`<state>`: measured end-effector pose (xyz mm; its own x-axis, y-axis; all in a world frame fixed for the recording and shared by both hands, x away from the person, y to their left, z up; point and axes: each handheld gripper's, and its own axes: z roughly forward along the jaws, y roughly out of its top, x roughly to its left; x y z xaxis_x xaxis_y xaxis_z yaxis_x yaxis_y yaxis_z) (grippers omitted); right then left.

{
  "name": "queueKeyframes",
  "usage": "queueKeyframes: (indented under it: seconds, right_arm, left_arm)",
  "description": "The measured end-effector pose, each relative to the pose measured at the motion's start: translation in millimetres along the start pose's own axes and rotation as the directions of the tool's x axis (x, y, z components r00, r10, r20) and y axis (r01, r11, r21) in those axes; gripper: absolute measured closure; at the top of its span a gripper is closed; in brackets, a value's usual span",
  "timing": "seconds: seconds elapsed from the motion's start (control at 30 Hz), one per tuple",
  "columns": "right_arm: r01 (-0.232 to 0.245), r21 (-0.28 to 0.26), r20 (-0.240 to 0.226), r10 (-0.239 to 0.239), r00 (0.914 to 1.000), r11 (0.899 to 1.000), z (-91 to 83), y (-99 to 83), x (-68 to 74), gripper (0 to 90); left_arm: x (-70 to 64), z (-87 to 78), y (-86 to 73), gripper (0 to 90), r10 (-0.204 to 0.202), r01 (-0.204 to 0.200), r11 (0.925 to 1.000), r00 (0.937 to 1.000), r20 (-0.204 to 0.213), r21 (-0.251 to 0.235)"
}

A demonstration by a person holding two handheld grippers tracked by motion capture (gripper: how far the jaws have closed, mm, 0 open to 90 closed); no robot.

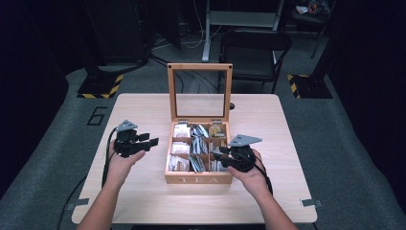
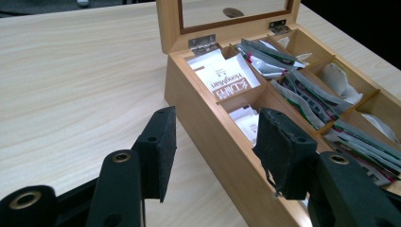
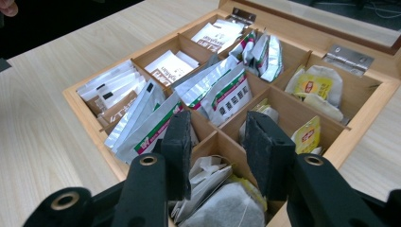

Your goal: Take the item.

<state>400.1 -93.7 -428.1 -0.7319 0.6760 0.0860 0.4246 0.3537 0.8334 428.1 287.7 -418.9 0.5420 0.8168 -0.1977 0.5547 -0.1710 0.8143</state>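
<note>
Tea box (image 1: 198,179) of pale wood sits at the middle of the tabletop (image 1: 143,108), its glass-paned lid (image 1: 199,91) standing upright on two metal hinges at the far edge and the word TEA lettered on the near wall. Inside the box, thin wooden dividers make nine compartments, three rows of three. The column left of the box's centre holds white paper sachets (image 3: 168,68), the centre column silver foil packets (image 3: 222,92) with red and green print, and the right column yellow-labelled tea bags (image 3: 312,87), with grey bags in the near right compartment.

One left claw (image 1: 149,141) is held just left of the box, above the bare tabletop, its two black jaws spread wide with nothing between them. One right claw (image 1: 219,153) hangs over the box's near right compartment, jaws parted and gripping nothing, with the grey bags (image 3: 222,205) lying just under them.
</note>
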Motion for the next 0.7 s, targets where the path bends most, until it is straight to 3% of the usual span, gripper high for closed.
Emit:
queueKeyframes:
  seconds: [0.23, 0.3, 0.5, 0.7]
  right_arm:
    - [0.012, 0.016, -0.002, -0.012, 0.9999, 1.000, 8.8, -1.6, 11.1, 56.1]
    - [-0.007, 0.024, -0.008, 0.008, 0.9999, 1.000, 12.9, -1.7, 15.5, 53.6]
    - [0.002, 0.039, -0.024, -0.001, 0.9997, 0.999, 25.4, -1.8, 25.3, 53.6]
    - [0.011, 0.019, -0.033, -0.010, 0.9994, 1.000, 30.2, 1.1, 32.0, 54.1]
  left_arm:
    - [0.8, -8.2, -8.5, 47.9, 0.003, -0.003, 1.0000, 1.0000, 0.003, 0.000]
    - [0.8, -11.2, -10.8, 47.7, 0.006, -0.006, 1.0000, 1.0000, 0.003, 0.004]
    - [2.2, -15.4, -17.6, 47.6, -0.007, 0.007, 1.0000, 1.0000, -0.003, 0.007]
    - [1.6, -14.5, -20.5, 47.4, -0.007, 0.007, 0.9999, 0.9999, -0.009, 0.010]
